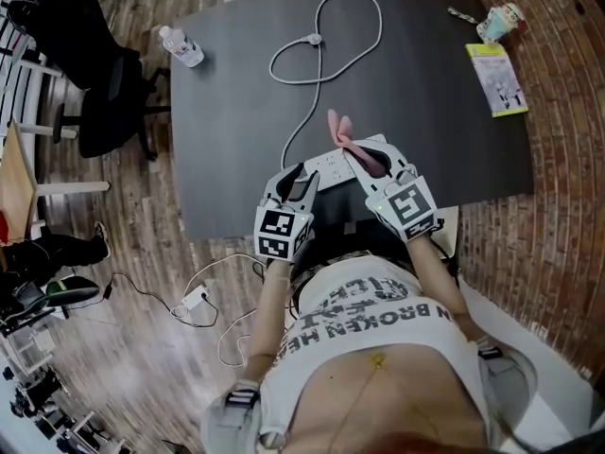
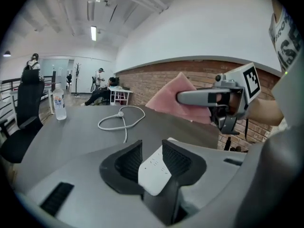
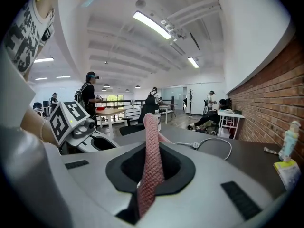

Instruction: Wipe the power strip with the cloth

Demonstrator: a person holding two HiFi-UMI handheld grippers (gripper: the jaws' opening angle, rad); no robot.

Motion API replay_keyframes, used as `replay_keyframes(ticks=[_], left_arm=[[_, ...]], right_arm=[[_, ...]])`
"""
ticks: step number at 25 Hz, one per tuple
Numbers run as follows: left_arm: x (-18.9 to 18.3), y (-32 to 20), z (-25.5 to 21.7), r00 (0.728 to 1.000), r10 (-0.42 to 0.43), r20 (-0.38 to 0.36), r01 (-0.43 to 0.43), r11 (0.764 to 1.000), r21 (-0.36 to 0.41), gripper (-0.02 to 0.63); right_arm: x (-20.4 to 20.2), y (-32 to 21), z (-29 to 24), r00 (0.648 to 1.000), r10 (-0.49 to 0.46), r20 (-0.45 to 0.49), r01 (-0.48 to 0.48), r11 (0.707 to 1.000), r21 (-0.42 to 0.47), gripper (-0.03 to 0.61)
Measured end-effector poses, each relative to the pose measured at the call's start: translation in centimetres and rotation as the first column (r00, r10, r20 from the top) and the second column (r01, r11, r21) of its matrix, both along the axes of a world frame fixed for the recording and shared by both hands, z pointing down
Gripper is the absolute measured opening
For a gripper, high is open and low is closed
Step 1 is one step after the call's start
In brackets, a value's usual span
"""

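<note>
A white power strip [image 1: 331,170] lies near the front edge of the dark table [image 1: 236,112], its grey cable [image 1: 312,55] looping away across the top. My left gripper [image 1: 301,180] stands open at the strip's left end. In the left gripper view the strip [image 2: 154,170] lies between the jaws, and I cannot see the pads pressing on it. My right gripper [image 1: 373,164] is shut on a pink cloth [image 1: 342,130] just over the strip's right part. The cloth [image 3: 151,160] stands up between its jaws in the right gripper view.
A water bottle [image 1: 181,47] stands at the table's far left corner. A yellow booklet [image 1: 496,78] and a small colourful object [image 1: 501,22] lie at the far right. A black office chair [image 1: 104,74] stands left of the table, and a brick wall runs along the right.
</note>
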State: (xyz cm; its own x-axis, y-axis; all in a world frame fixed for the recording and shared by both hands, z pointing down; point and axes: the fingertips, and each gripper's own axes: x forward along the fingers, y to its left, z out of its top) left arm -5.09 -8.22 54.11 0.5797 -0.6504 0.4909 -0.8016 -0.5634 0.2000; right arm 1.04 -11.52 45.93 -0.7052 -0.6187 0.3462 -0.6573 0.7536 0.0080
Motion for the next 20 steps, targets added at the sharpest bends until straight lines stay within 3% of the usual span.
replay_keyframes(ticks=[5,11,14,20], left_arm=[[0.5,1.2,5.2,0.989,0.1,0.113,-0.086,0.988,-0.126,0.181],[0.8,2.0,9.7,0.97,0.18,0.166,-0.137,0.961,-0.239,0.25],[0.7,2.5,11.2,0.947,0.233,0.219,-0.166,0.944,-0.285,0.264],[1.4,3.0,14.3,0.916,0.308,0.258,-0.208,0.913,-0.351,0.265]], right_arm=[[-0.5,-0.1,2.3,0.998,-0.047,-0.052,0.045,0.998,-0.039,0.017],[-1.1,-0.5,5.0,0.99,-0.099,-0.099,0.092,0.993,-0.076,0.017],[-1.5,-0.8,6.0,0.987,-0.12,-0.111,0.11,0.99,-0.093,0.017],[-3.4,-0.5,8.6,0.959,-0.231,-0.161,0.209,0.967,-0.145,0.017]])
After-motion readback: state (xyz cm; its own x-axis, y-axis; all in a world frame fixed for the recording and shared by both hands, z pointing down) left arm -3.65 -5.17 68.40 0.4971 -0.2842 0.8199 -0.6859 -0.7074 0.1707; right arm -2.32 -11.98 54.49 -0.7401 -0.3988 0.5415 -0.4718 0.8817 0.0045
